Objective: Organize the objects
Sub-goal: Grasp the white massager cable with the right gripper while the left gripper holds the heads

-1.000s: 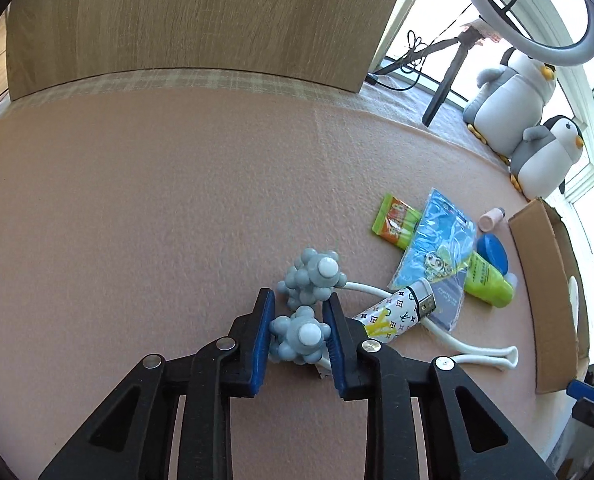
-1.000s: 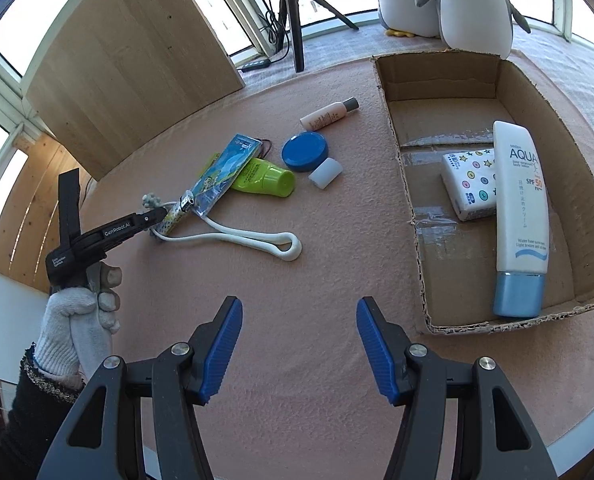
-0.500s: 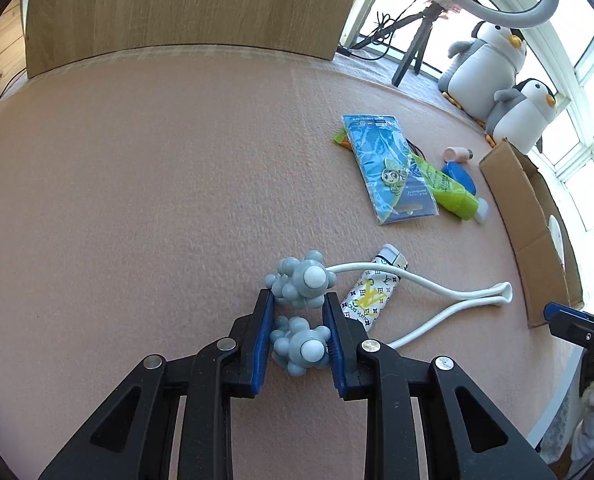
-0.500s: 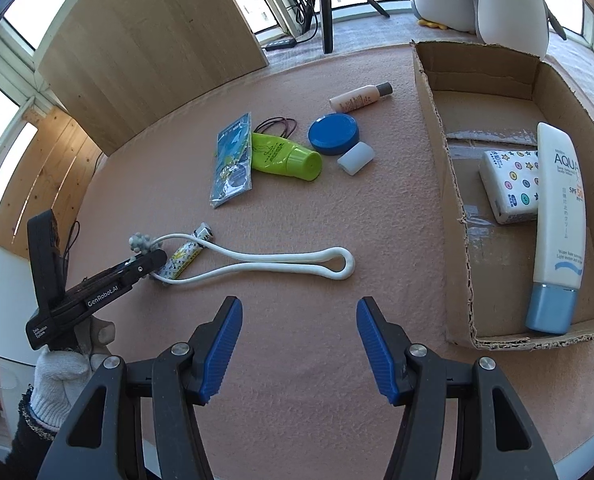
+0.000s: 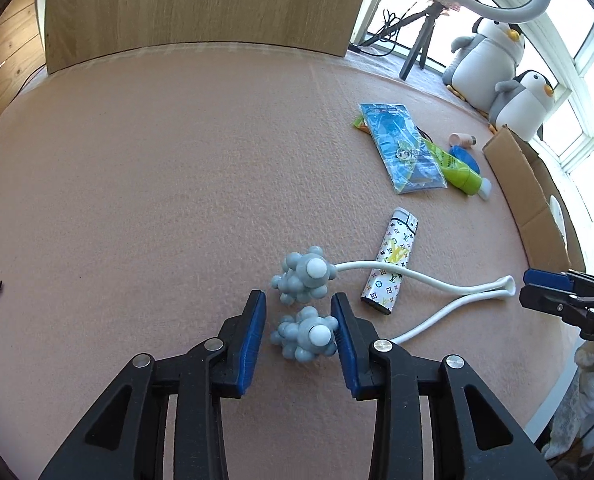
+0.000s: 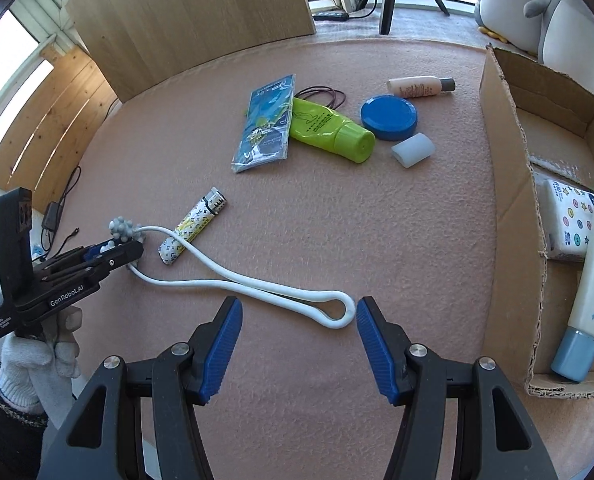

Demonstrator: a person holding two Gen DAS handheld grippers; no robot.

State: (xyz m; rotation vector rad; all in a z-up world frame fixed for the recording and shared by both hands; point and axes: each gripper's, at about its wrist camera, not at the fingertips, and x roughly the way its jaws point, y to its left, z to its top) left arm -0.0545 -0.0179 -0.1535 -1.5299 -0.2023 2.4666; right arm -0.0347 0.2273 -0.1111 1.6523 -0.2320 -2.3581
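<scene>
A white two-armed massager (image 5: 457, 292) with grey knobby balls lies on the pink mat, one arm crossing a patterned tube (image 5: 393, 260). My left gripper (image 5: 299, 320) is open around the nearer ball (image 5: 305, 338); the right finger touches it and a thin gap shows on the left. The other ball (image 5: 305, 276) sits just ahead. In the right wrist view my right gripper (image 6: 299, 320) is open low over the mat, and the massager's looped end (image 6: 337, 314) lies between its fingertips, nearer the right one. The left gripper (image 6: 113, 248) there is held by a gloved hand.
A cardboard box (image 6: 509, 200) at the right holds a sunscreen tube (image 6: 593, 280) and a dotted pack (image 6: 569, 220). Ahead lie a blue packet (image 6: 267, 124), green tube (image 6: 329, 128), blue lid (image 6: 389, 116), white cap (image 6: 413, 150), small bottle (image 6: 417, 86). Plush penguins and a tripod stand beyond.
The left gripper has dragged the massager and tube away from the pile, and its jaws have widened off the ball. The right gripper has come down to the looped end.
</scene>
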